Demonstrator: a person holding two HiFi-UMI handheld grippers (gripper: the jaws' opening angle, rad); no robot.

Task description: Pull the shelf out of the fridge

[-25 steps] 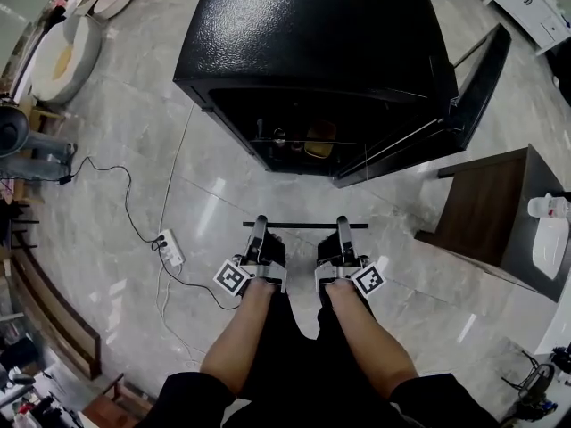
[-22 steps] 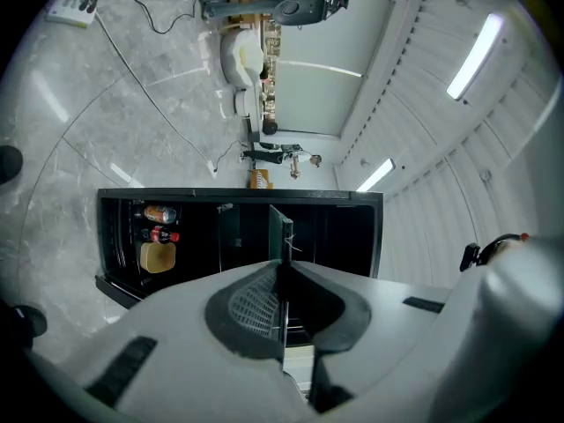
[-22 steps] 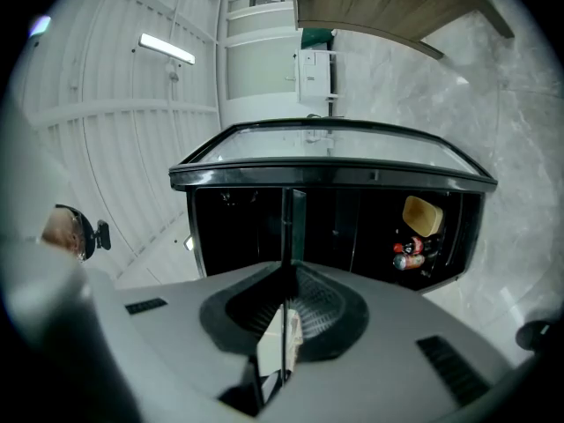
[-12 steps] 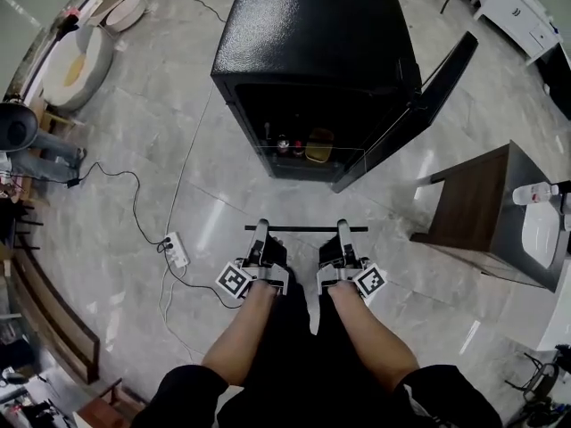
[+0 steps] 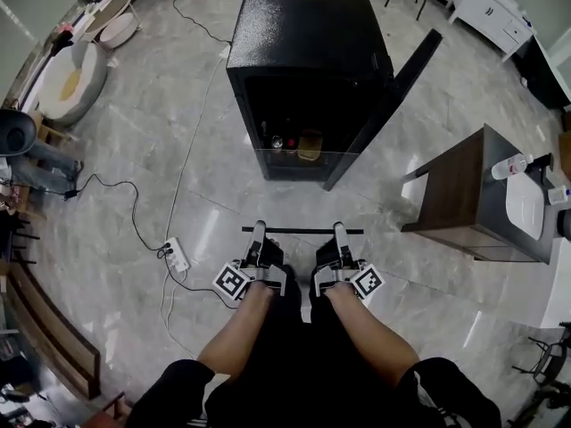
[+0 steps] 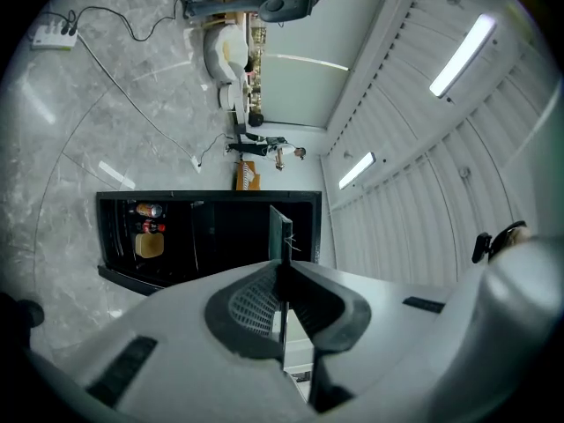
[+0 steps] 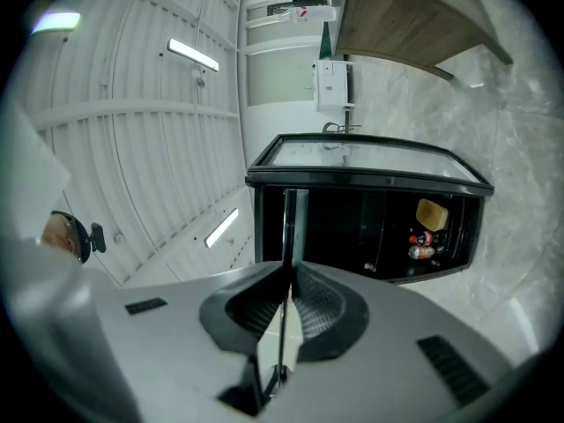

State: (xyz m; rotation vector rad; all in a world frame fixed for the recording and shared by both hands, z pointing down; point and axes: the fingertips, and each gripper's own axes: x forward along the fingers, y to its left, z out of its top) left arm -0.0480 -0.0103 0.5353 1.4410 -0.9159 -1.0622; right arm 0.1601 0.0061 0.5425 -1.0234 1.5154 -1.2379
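Observation:
The black fridge [image 5: 308, 43] stands on the floor ahead with its door [image 5: 385, 105] swung open to the right. Cans and a yellow pack [image 5: 310, 144] sit low inside. The shelf [image 5: 303, 231], a clear glass pane with a dark front strip, is outside the fridge and hangs level between my two grippers. My left gripper [image 5: 258, 232] is shut on its left part, my right gripper [image 5: 338, 230] on its right part. In the left gripper view the shelf [image 6: 284, 236] shows edge-on between the pads, and in the right gripper view the shelf [image 7: 292, 223] shows the same way.
A white power strip [image 5: 175, 251] with a black cable lies on the floor at the left. A dark wooden side table [image 5: 464, 194] with white items stands to the right. Round cushions [image 5: 67, 69] lie at the far left.
Both grippers have drawn back from the fridge and risen with the shelf held between them. The fridge now looks smaller and farther off.

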